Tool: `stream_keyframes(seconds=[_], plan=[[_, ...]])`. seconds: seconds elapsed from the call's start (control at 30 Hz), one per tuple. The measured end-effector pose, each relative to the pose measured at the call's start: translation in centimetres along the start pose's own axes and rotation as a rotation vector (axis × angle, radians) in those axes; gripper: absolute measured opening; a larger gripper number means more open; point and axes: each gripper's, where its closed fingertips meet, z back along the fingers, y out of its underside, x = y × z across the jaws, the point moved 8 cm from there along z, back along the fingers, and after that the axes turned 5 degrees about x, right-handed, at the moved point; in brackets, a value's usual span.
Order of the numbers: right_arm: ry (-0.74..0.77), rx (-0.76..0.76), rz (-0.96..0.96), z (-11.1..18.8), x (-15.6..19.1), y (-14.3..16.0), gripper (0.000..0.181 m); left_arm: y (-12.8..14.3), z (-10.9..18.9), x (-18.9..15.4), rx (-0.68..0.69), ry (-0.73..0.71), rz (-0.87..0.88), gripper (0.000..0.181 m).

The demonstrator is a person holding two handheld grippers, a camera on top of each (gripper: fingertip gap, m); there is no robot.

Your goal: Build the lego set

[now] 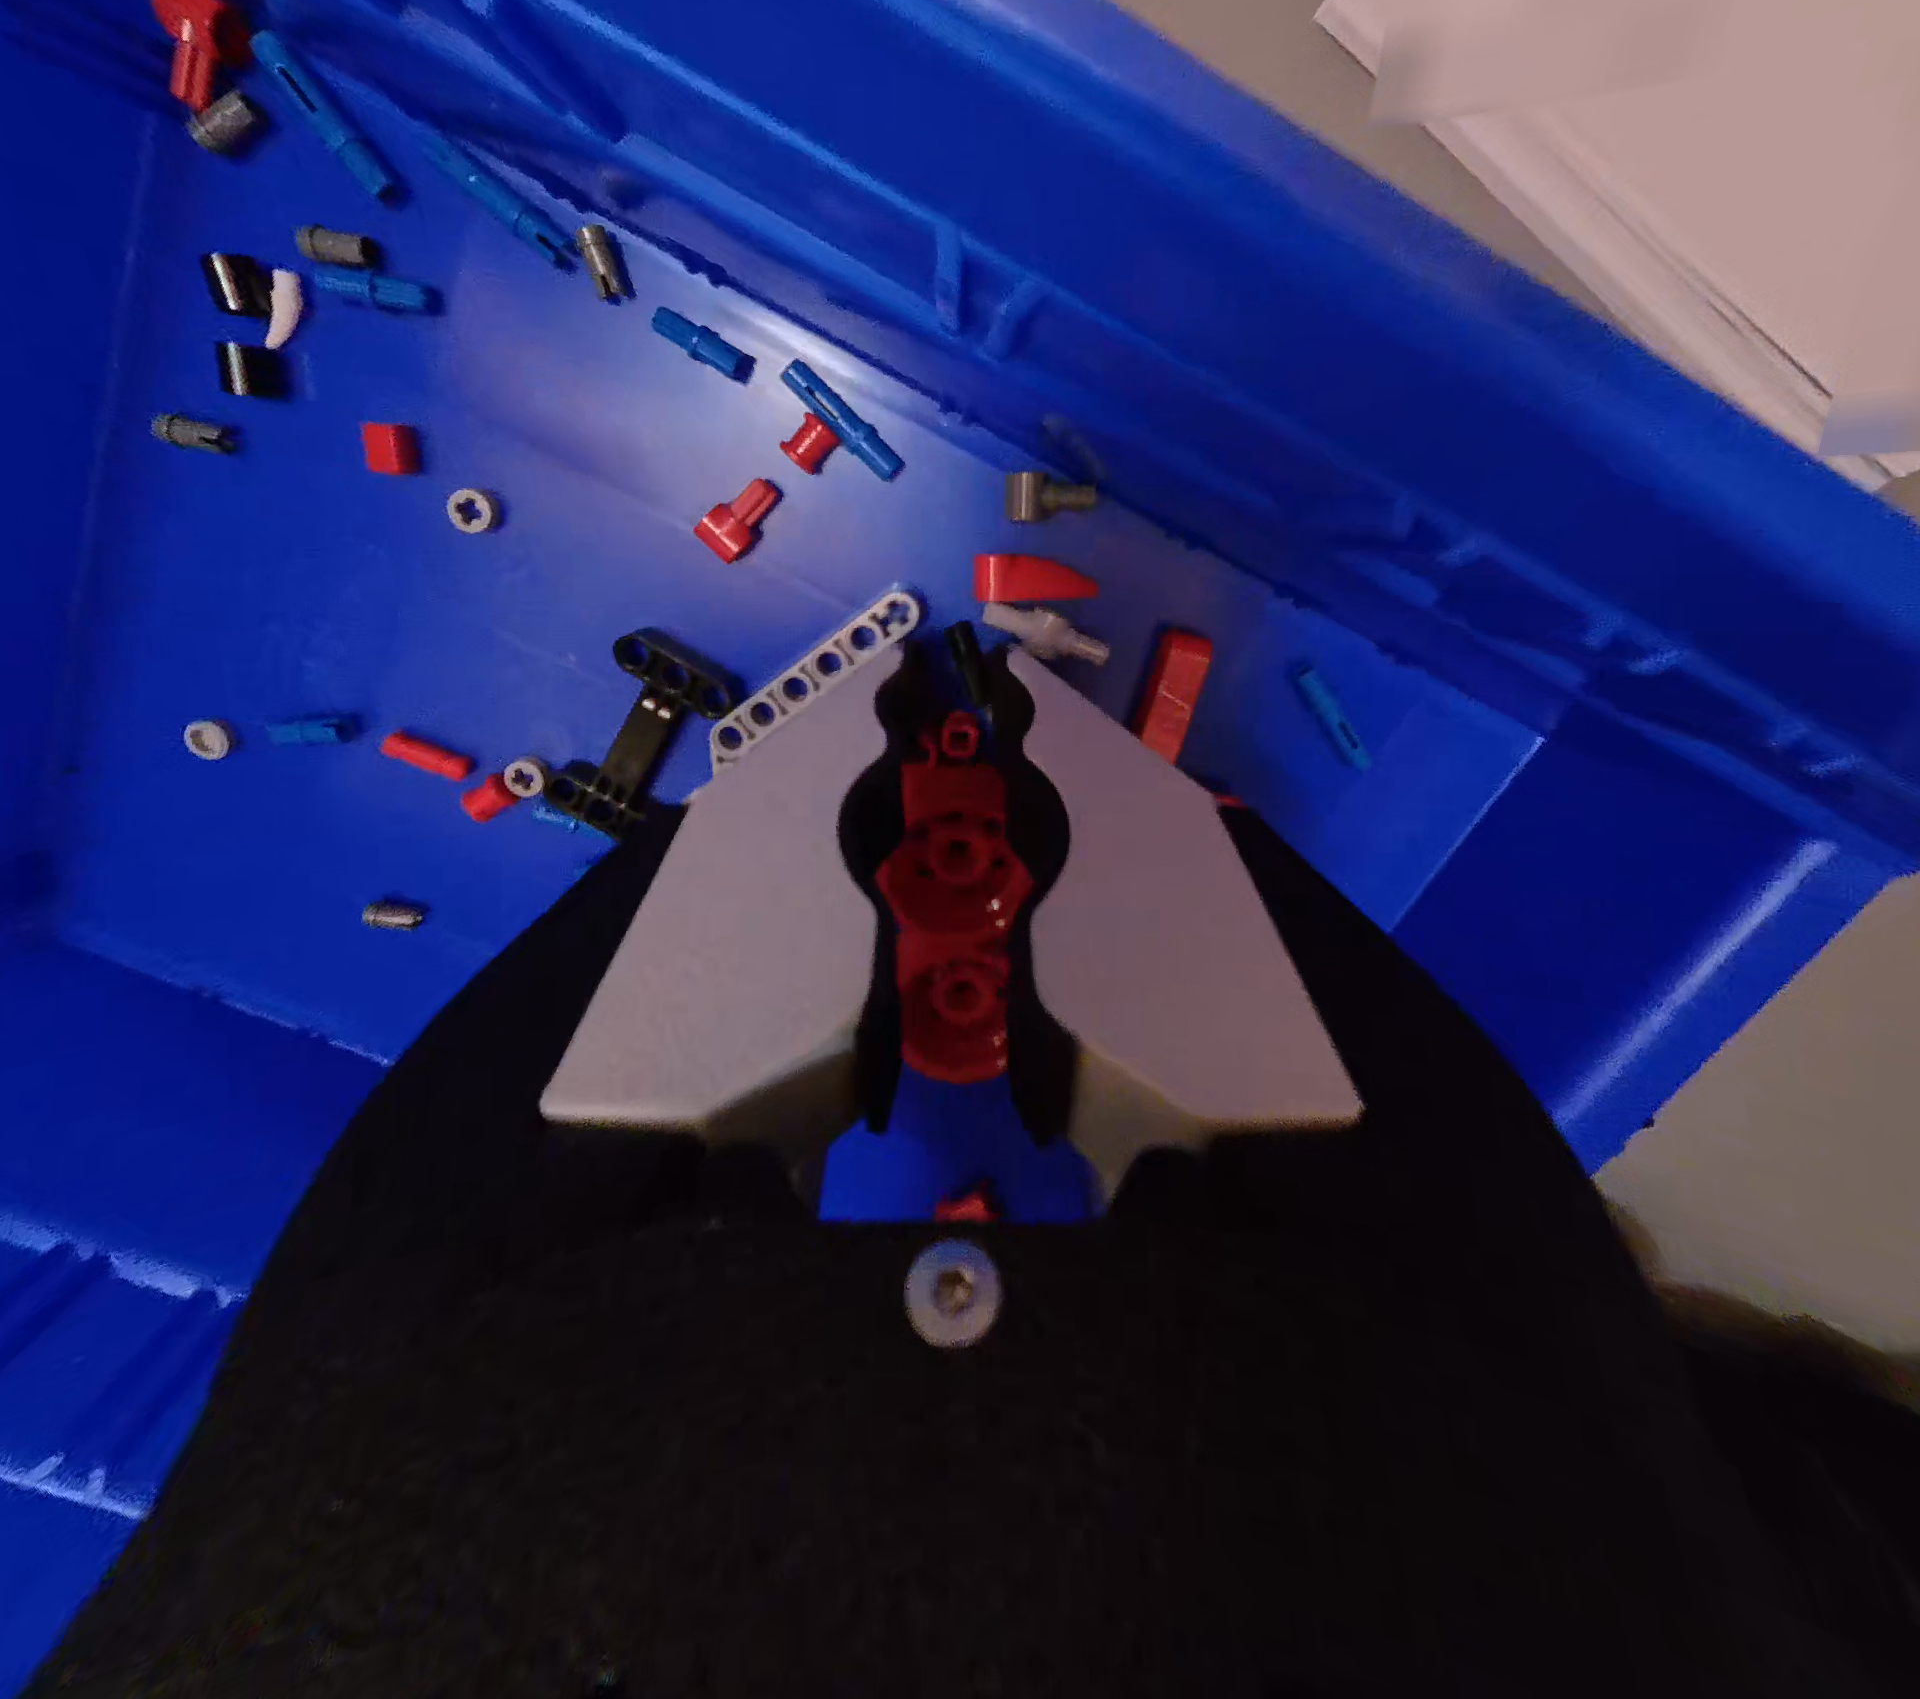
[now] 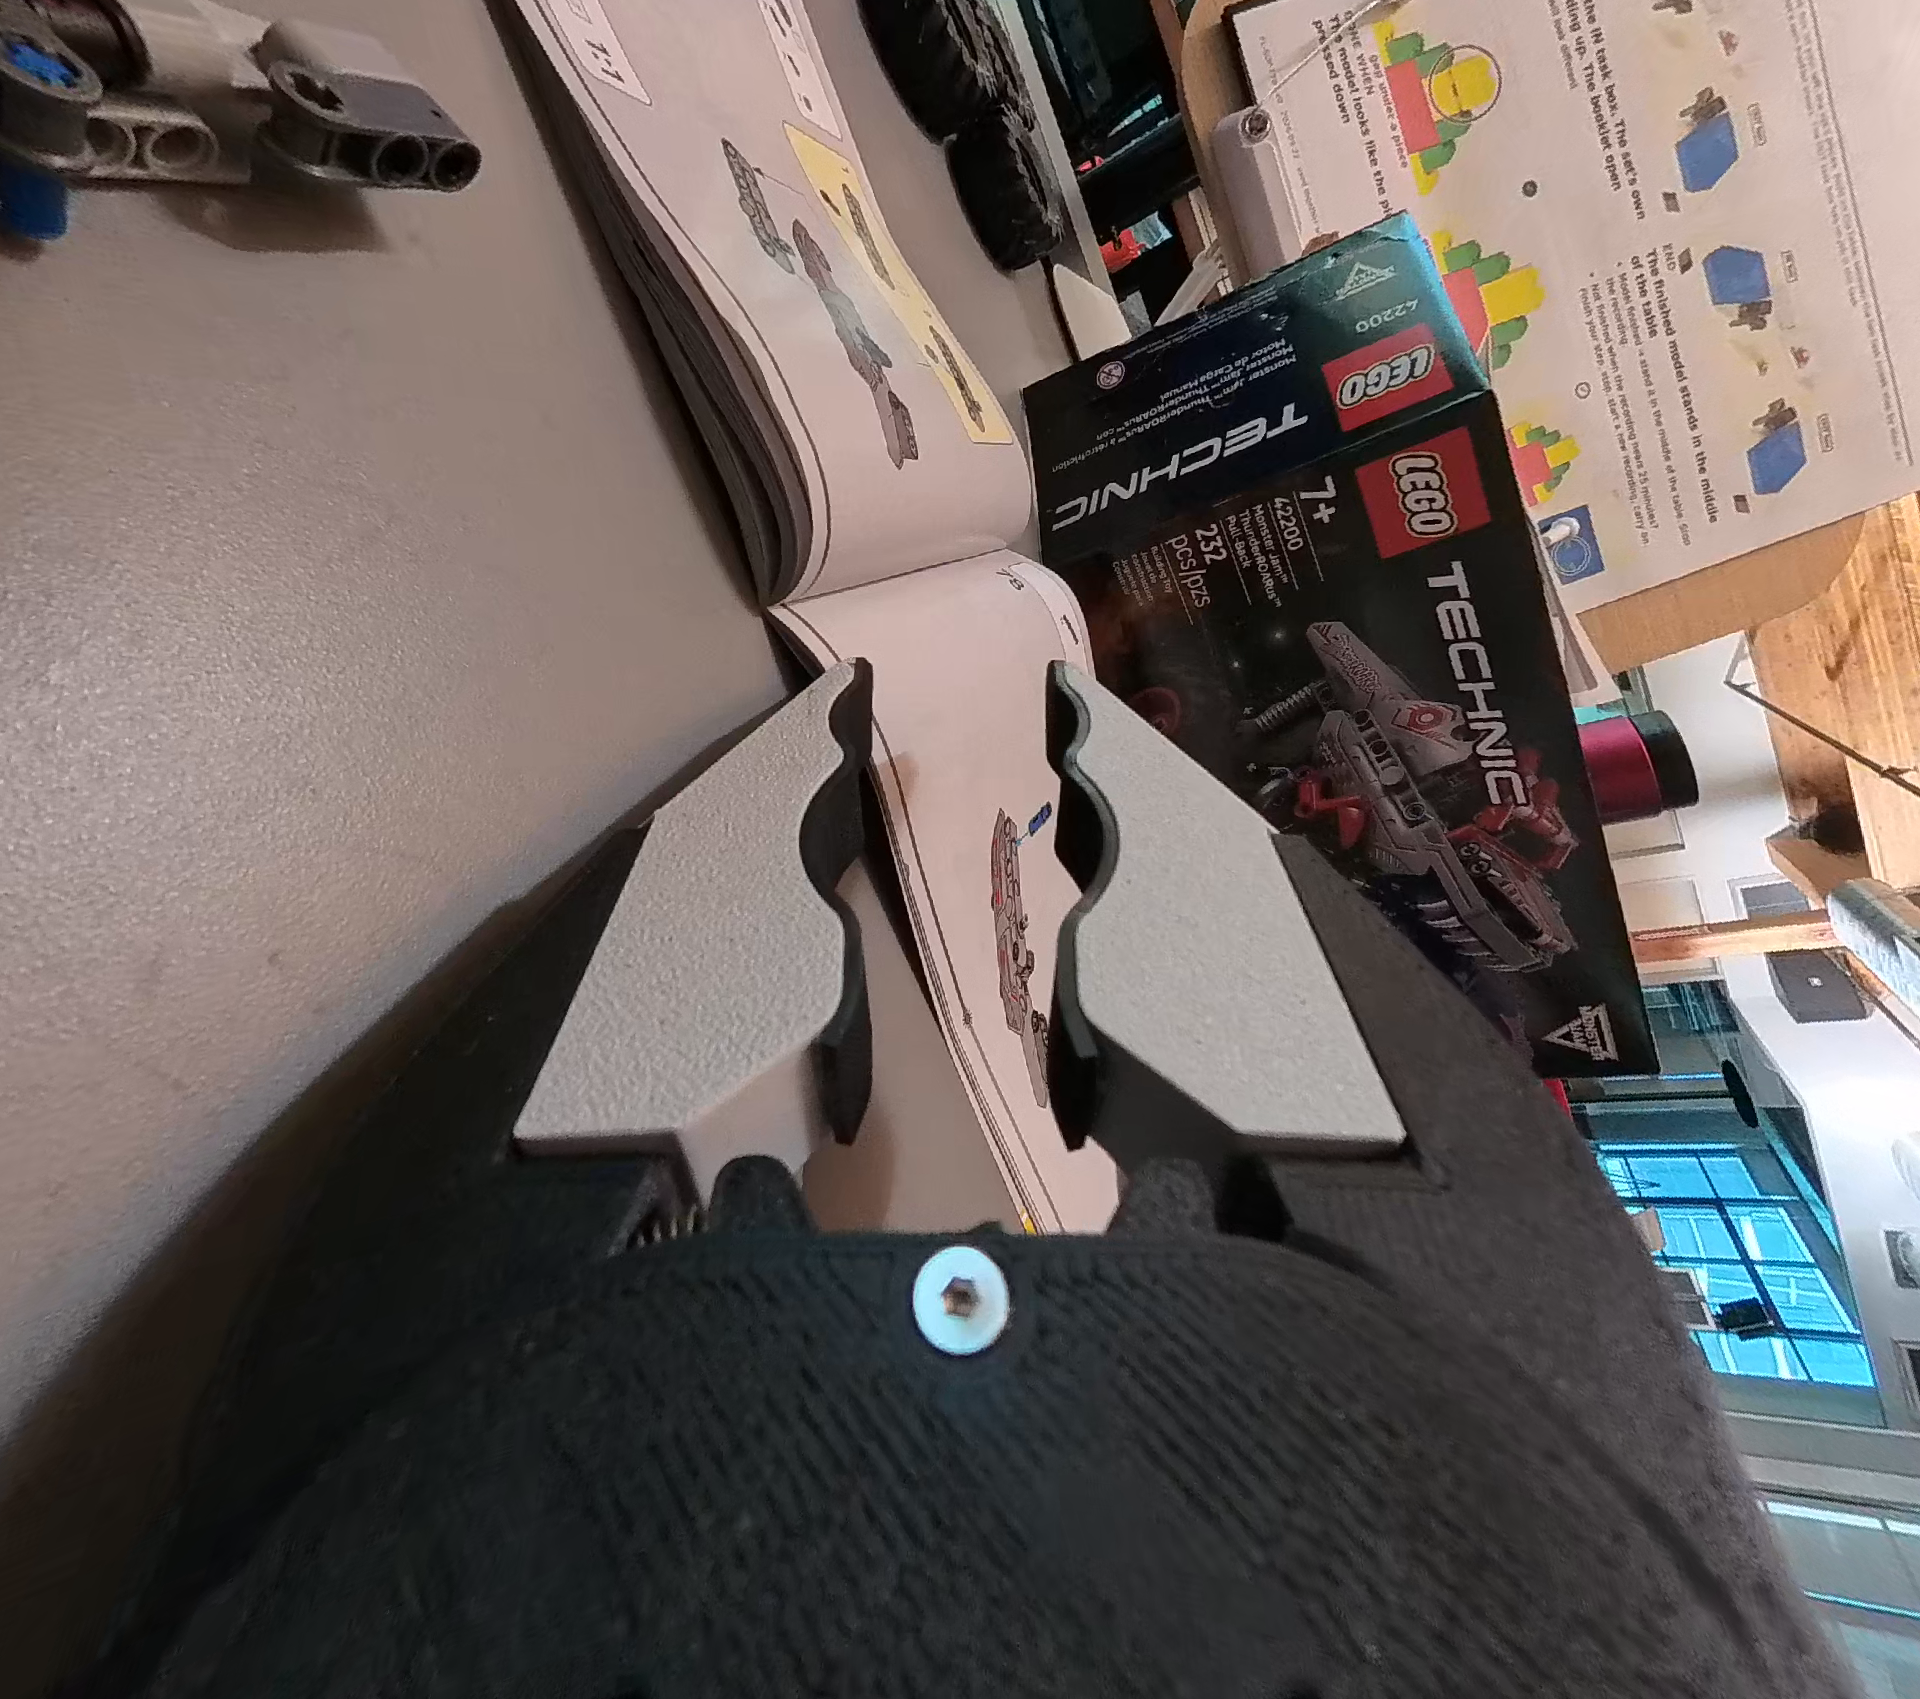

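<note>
While the left gripper [image 1: 961,662] pinches one black pin [image 1: 966,657] over the blue bin [image 1: 1143,319], the right gripper [image 2: 956,683] gapes above the grey tabletop [image 2: 312,610], beside one booklet [image 2: 790,278], one box [image 2: 1351,662] and four tyres [image 2: 945,39].

Lettering on dark box [image 2: 1340,610], posted sheet [image 2: 1621,215], probably open booklet [image 2: 748,195].

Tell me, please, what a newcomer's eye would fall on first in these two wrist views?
Probably the bright blue bin filling the left wrist view, its floor strewn with small red, blue, grey and black pieces, with the left gripper shut on a red piece above it. In the right wrist view, the dark set box stands beside the open instruction booklet, beyond the open right gripper.
</note>
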Motion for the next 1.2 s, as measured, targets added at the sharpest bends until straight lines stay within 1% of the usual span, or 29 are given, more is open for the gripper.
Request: stream_keyframes(seconds=[0.03,0.1,0.23,0.43,0.6,0.73,0.8,0.87,0.93,1.0,1.03,1.1,1.2], plan=[[-0.001,0.0,-0.001,0.0,0.0,0.0,0.032,0.0,0.0,-0.1,0.0,-0.001,0.001,0.01],[-0.002,0.0,0.0,0.0,0.1,0.0,0.031,0.0,0.0,-0.1,0.005,-0.002,-0.003,0.004],[-0.003,-0.002,0.0,-0.1,0.1,0.0,0.031,-0.1,0.2,-0.1,-0.015,-0.006,-0.012,0.002],[-0.004,-0.002,0.0,-0.2,0.2,0.0,0.03,-0.3,2.6,-0.4,-0.206,0.055,-0.036,0.003],[-0.005,-0.003,-0.001,-0.2,0.3,0.0,0.03,0.7,5.0,-0.7,-0.34,0.1,-0.078,0.003],[-0.005,-0.002,0.0,-0.3,0.3,0.0,0.03,1.2,6.6,-1.0,-0.427,0.131,-0.104,0.003],[-0.004,-0.002,0.0,-0.3,0.3,0.0,0.03,0.9,7.3,-1.7,-0.462,0.175,-0.13,0.003],[-0.002,0.0,0.0,-0.3,0.3,0.0,0.03,0.1,8.9,-4.1,-0.52,0.239,-0.235,0.002],[0.0,0.002,-0.001,-0.3,0.3,0.0,0.03,-1.0,10.3,-7.9,-0.554,0.306,-0.403,0.002],[0.002,0.003,-0.001,-0.4,0.3,0.0,0.03,-2.3,10.1,-11.9,-0.516,0.358,-0.574,0.002],[0.002,0.004,-0.001,-0.4,0.3,0.1,0.03,-3.0,9.4,-13.6,-0.473,0.38,-0.64,0.002],[0.001,0.004,0.0,-0.4,0.3,0.1,0.03,-4.1,7.1,-16.5,-0.349,0.422,-0.716,0.002],[0.001,0.001,0.007,-0.3,0.4,0.0,0.029,-5.0,3.2,-18.5,-0.185,0.427,-0.774,0.002]])
